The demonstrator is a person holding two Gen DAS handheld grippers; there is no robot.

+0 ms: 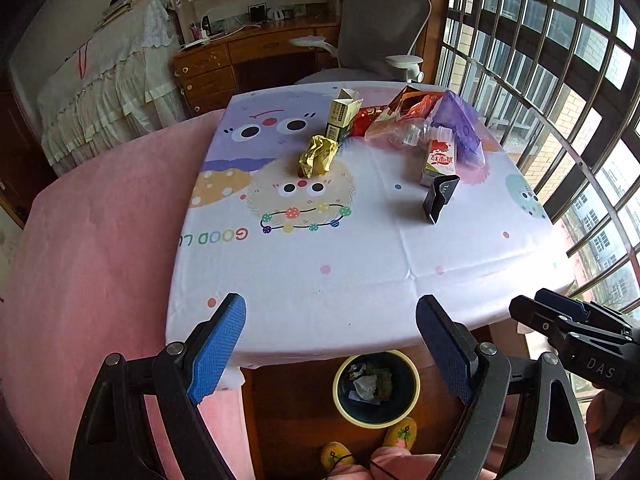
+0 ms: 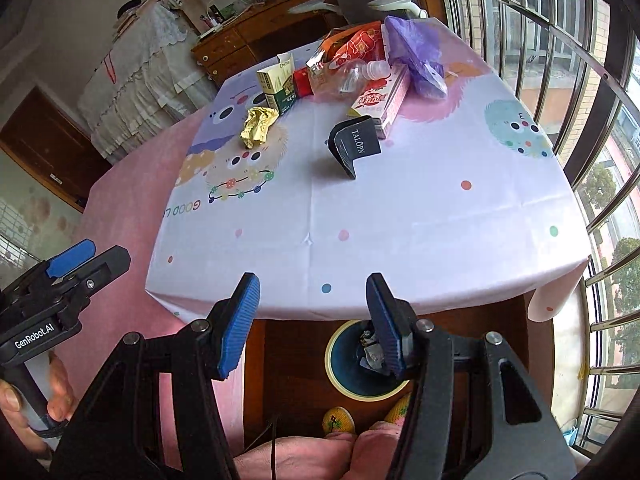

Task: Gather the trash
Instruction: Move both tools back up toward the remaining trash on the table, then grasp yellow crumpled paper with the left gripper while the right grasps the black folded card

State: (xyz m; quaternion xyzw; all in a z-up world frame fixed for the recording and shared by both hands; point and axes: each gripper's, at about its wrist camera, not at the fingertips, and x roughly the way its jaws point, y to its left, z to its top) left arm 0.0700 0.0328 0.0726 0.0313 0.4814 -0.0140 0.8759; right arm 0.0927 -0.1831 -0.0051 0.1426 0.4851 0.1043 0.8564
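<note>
**Inspector:** Left wrist view first. What step is in hand?

**Onlooker:** Between pickups, by my judgement. The left gripper point(image 1: 332, 344) stands spread wide with nothing between its blue pads point(image 1: 218, 354). It hovers back from the near table edge, tilted down. The trash bin point(image 1: 416, 380) sits on the floor below and between the fingers, scraps already inside. The crumpled yellow wrapper point(image 1: 318, 156) lies well ahead of the fingertips, slightly left; the black folded card point(image 1: 440, 196) lies ahead, toward the right finger.

**Inspector:** Right wrist view?

**Onlooker:** The right gripper point(image 2: 312, 320) is likewise parted and empty, held level with the left one, which shows at the frame's left edge in a hand point(image 2: 36, 404). The bin point(image 2: 340, 364) lies just under its right finger. The card point(image 2: 354, 146) stands ahead between the fingers; cartons and a plastic bottle point(image 2: 352, 74) cluster beyond.

**Inspector:** Next move?

**Onlooker:** Likely a forward reach over the cloth to close on the nearest piece.
</note>
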